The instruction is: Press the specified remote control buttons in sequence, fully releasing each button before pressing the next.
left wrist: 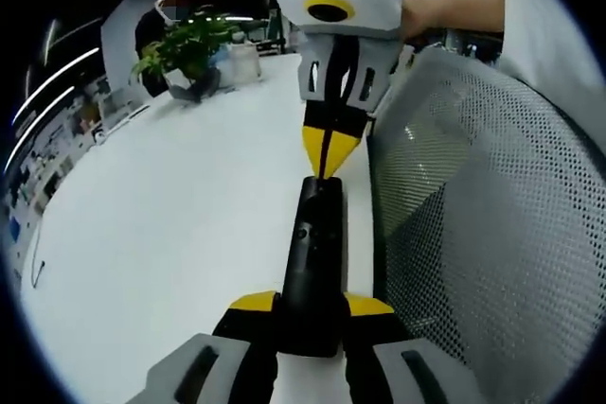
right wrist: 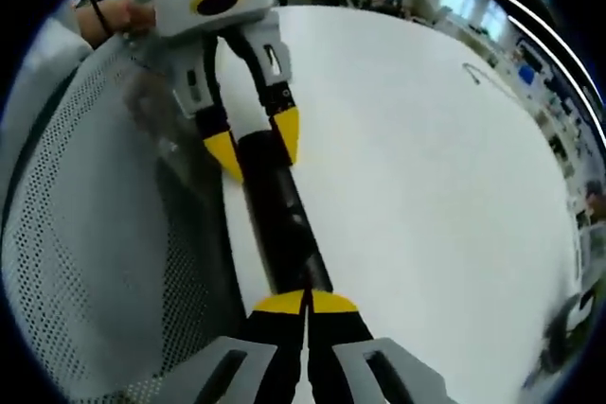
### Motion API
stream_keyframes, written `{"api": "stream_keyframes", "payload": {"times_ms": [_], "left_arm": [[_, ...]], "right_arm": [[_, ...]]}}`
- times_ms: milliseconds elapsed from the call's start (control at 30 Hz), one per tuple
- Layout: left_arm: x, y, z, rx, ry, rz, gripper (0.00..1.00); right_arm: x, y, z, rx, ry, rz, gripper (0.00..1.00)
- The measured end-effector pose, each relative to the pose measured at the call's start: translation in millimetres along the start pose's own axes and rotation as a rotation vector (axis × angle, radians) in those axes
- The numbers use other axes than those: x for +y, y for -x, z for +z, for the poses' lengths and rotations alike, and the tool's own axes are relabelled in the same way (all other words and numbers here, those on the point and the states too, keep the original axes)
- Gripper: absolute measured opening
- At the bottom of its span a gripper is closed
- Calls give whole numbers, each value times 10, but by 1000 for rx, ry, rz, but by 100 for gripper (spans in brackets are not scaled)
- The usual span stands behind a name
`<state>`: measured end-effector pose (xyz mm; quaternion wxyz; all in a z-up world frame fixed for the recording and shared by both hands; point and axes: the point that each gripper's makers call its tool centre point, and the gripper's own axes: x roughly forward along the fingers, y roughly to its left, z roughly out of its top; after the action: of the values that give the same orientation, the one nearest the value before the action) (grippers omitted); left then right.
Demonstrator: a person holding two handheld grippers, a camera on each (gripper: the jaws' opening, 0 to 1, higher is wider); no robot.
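While left gripper (left wrist: pixel 308 314) clamps remote (left wrist: pixel 312 262), plant (left wrist: pixel 185 49) behind

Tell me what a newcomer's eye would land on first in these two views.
The long black remote control held over the white table draws the eye first: the left gripper clamps its near end between yellow-tipped jaws. The right gripper, jaws shut, meets its far end from the opposite side. Next comes the grey mesh chair back beside the table edge, and a potted plant at the table's far end.
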<state>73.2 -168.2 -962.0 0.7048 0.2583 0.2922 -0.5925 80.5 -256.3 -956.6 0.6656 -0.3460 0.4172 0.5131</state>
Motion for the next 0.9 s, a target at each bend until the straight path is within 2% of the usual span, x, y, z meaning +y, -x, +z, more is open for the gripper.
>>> {"api": "stream_keyframes", "payload": {"times_ms": [200,267,333,400,433,533,600,800,900], "left_arm": [[-11,-2,12,-38,-75,-29,24],[-3,-6,5,-46,-67,-36,24],[-12,-14,12,-57,-81,-50,24],[-25,-20,27,-65,-86,-57,24],[-38,-29,37,-75,-101,-63,24],[-45,-29,39,-76,-101,-66,24],[-38,-31,35,-80,-85,-68,24],[-38,-38,33,-91,-50,-76,24],[-41,-38,34,-93,-35,-78,24]], "right_arm": [[-19,12,15,-53,-37,12,0],[-10,13,18,-66,-43,25,0],[48,20,100,-111,-64,64,0],[48,39,175,-135,-73,62,0],[57,35,189,-133,-62,63,0],[71,-8,131,-73,9,52,0],[120,-37,85,-53,19,67,0],[120,-20,87,-60,28,65,0],[121,-32,82,-29,127,43,0]]}}
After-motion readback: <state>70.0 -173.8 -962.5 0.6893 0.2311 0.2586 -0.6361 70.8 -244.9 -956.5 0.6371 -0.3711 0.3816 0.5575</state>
